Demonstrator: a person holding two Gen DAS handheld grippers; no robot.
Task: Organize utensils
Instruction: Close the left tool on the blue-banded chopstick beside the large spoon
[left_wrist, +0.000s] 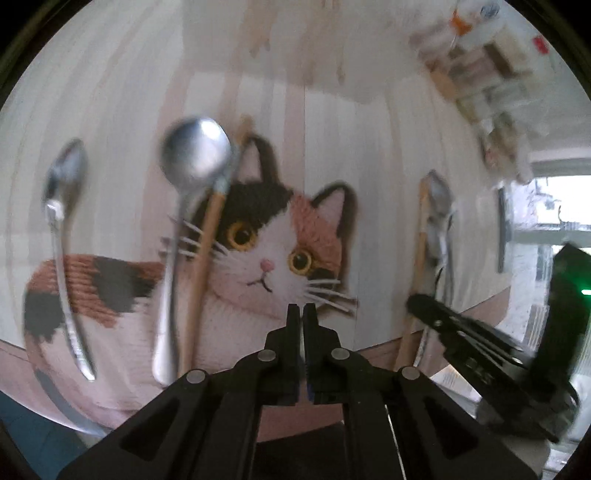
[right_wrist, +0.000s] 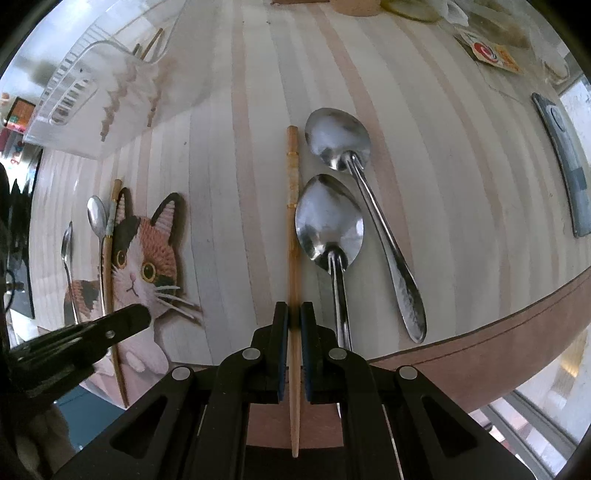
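Between the fingers of the right claw (right_wrist: 294, 319) runs a wooden chopstick (right_wrist: 293, 236), pinched near its thin end, its thicker decorated end reaching straight ahead over the striped bench (right_wrist: 424, 110). Just right of that claw lie two steel spoons: the near spoon (right_wrist: 330, 225) almost touches the chopstick, and the far spoon (right_wrist: 338, 138) lies ahead and further right, its handle slanting back toward the bench edge. Well off to the left sits a cat-print mat (right_wrist: 147, 258) carrying two smaller spoons and a second chopstick (right_wrist: 107, 258). The left claw (left_wrist: 301, 317) is closed on nothing, hovering over that mat, with the mat's chopstick (left_wrist: 205, 258) and round spoon (left_wrist: 195, 151) ahead and to its left. The step in hand looks like pairing the held chopstick with its mate. Doing it well likely means lifting it clear of the near spoon before swinging left, keeping it level despite the end-on grip, and laying it parallel beside the other stick.
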